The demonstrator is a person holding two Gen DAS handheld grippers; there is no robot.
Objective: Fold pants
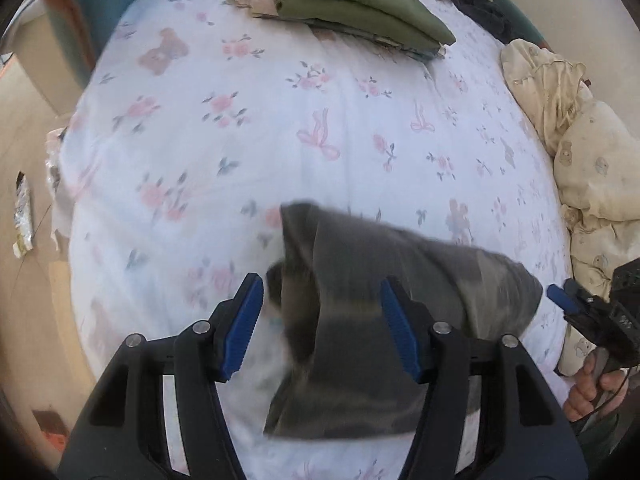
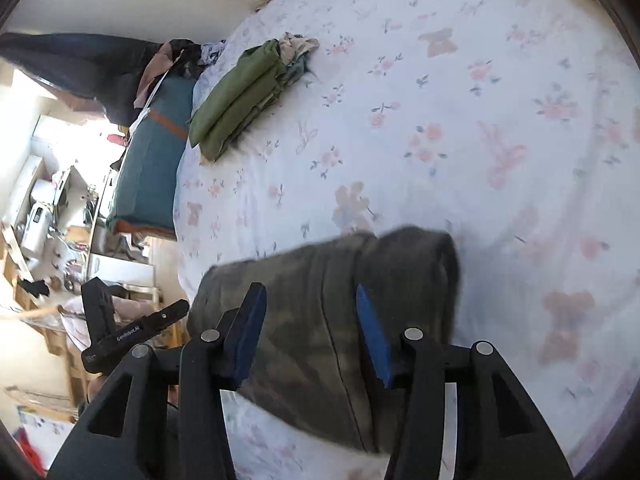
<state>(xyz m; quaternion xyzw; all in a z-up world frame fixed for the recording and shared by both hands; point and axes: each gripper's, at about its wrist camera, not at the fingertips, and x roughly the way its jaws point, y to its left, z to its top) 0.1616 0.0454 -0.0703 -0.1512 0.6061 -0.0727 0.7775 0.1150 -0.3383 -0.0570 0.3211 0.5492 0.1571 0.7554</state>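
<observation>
Two grippers, left [image 1: 322,330] and right [image 2: 311,334], hang released over blurred dark pants [image 1: 384,320] on a floral bed [image 1: 280,128]; folded green clothes [image 1: 360,8] lie at twelve o'clock.

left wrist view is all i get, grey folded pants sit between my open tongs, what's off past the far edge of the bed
Observer: The right wrist view shows a teal upholstered bench with an orange strap against that edge, beyond the folded olive-green garment stack.
Operator: anything on that bench
Observer: Dark and tan clothes in a loose heap lie at its end.
Operator: are the right tongs on the pants
Observer: The right tongs are open, with the grey folded pants between the blue pads; contact is too blurred to tell.
Operator: where's my own tool from there
Observer: The left tongs show off the bed edge, left of the pants.
</observation>
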